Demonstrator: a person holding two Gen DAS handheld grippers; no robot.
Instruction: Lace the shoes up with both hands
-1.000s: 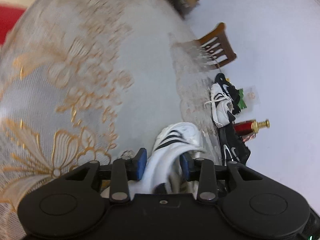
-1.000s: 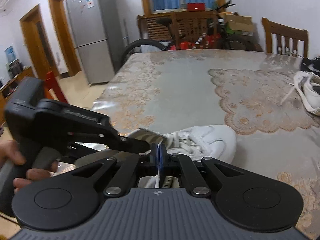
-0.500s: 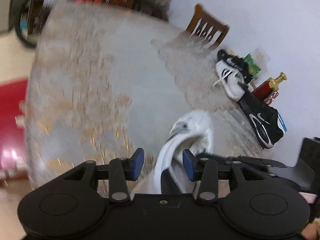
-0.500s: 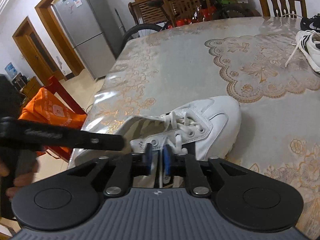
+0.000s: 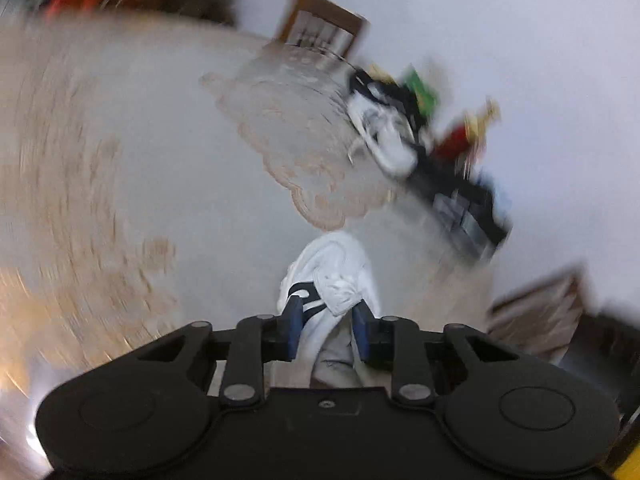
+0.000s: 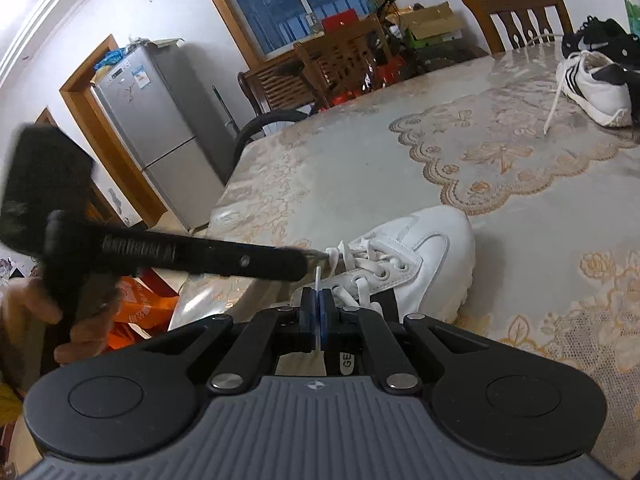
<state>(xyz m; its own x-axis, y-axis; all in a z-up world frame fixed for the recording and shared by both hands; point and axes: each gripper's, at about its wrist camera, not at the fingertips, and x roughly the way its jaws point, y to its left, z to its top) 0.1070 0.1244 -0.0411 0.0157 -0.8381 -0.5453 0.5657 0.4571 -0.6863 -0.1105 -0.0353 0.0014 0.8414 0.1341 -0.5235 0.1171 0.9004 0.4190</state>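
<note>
A white sneaker point(image 6: 416, 256) lies on the table near its front edge, toe pointing away; it also shows in the blurred left wrist view point(image 5: 332, 276). My right gripper point(image 6: 318, 300) is shut on the tip of a white shoelace point(image 6: 318, 276), just beside the shoe's eyelets. My left gripper point(image 5: 326, 328) is open, its blue pads on either side of the shoe's heel end, not closed on it. In the right wrist view the left gripper's body point(image 6: 192, 254) reaches in from the left toward the laces.
The table carries a lace-patterned cloth point(image 6: 500, 160). A white striped sneaker point(image 6: 592, 84) and black shoes point(image 6: 600, 36) lie at the far right edge. A wooden chair point(image 6: 516, 16) stands behind. A trophy point(image 5: 472, 132) and black shoes point(image 5: 464, 208) sit by the wall.
My right gripper opened slightly, then closed again on the lace tip. My left gripper swung around over the shoe's heel end and narrowed a little; its view is blurred by motion.
</note>
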